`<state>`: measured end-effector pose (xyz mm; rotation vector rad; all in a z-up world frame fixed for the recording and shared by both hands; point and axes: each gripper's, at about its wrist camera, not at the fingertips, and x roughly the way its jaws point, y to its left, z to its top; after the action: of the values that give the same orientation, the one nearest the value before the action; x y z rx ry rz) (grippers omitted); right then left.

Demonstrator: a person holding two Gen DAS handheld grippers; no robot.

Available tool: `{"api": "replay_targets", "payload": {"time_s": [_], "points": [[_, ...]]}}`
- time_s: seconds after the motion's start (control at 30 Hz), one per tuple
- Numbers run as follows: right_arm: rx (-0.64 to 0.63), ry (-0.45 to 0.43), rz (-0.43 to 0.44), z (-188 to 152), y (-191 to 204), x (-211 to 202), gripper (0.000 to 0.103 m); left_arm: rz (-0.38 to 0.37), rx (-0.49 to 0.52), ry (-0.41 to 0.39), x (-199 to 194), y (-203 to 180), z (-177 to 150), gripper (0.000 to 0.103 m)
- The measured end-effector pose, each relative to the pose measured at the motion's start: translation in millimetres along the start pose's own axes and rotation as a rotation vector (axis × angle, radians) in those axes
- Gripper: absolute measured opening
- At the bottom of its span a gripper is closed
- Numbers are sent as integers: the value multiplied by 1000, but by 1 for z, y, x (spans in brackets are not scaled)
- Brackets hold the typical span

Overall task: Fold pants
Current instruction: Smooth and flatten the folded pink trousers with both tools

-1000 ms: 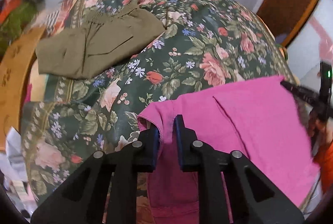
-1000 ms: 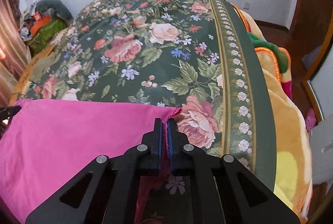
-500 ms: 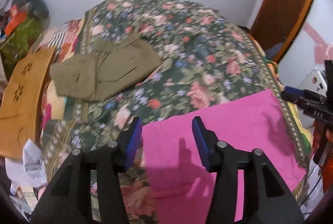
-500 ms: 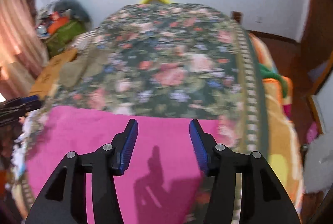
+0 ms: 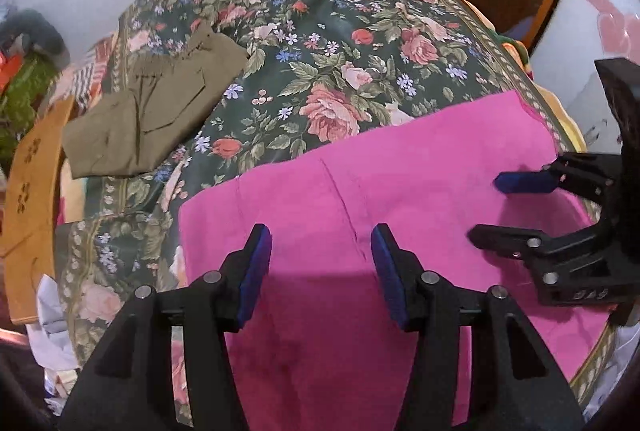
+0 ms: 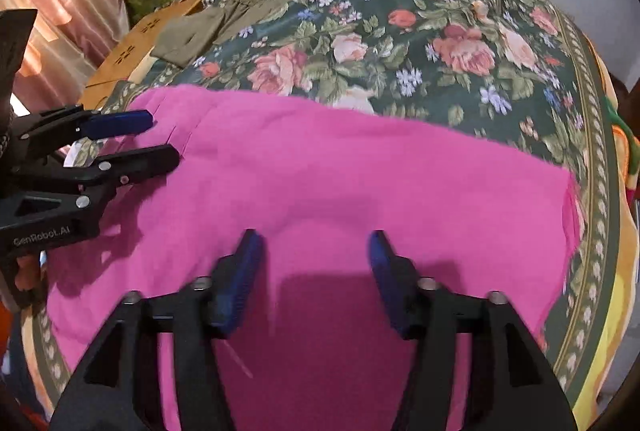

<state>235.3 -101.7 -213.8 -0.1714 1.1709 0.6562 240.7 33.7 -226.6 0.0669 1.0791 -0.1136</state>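
Pink pants lie flat on the flowery bedspread. Left gripper and right gripper both hover over the pants, jaws wide, holding nothing. Olive pants sit well beyond the pink pants.

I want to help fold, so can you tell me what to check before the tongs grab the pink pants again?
1. Left tongs open and holding nothing: ok.
2. Right tongs open and holding nothing: ok.
3. Pink pants lying spread on the flowery bedspread: ok, mostly smooth, with a crease line near the middle.
4. Far edge of the pants in plain sight for gripping: ok.
5. The two tongs apart from each other: ok, but they hover close together over the cloth.
6. Olive pants out of the way: ok, they lie apart, at the far left of the bed.
7. Near edge of the pink pants: cannot tell, the tongs hide it.
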Motion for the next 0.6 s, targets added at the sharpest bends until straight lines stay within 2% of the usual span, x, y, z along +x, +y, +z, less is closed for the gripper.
{"api": "replay_targets", "payload": {"time_s": [0.17,0.37,0.53,0.6], "points": [[-10,4,-14,-29,-3,-15,61,20,7,-36,-19,-3,-26,64],[8,-14,-30,-52,1,-37,61,0,-95,-46,-41,8,-58,75],[-25,-44,-86,-74,11,-53,61,16,-137,-59,-58,15,-83,77],[-14,-43,-81,-78,11,-58,61,26,-156,-63,-65,19,-89,77]]}}
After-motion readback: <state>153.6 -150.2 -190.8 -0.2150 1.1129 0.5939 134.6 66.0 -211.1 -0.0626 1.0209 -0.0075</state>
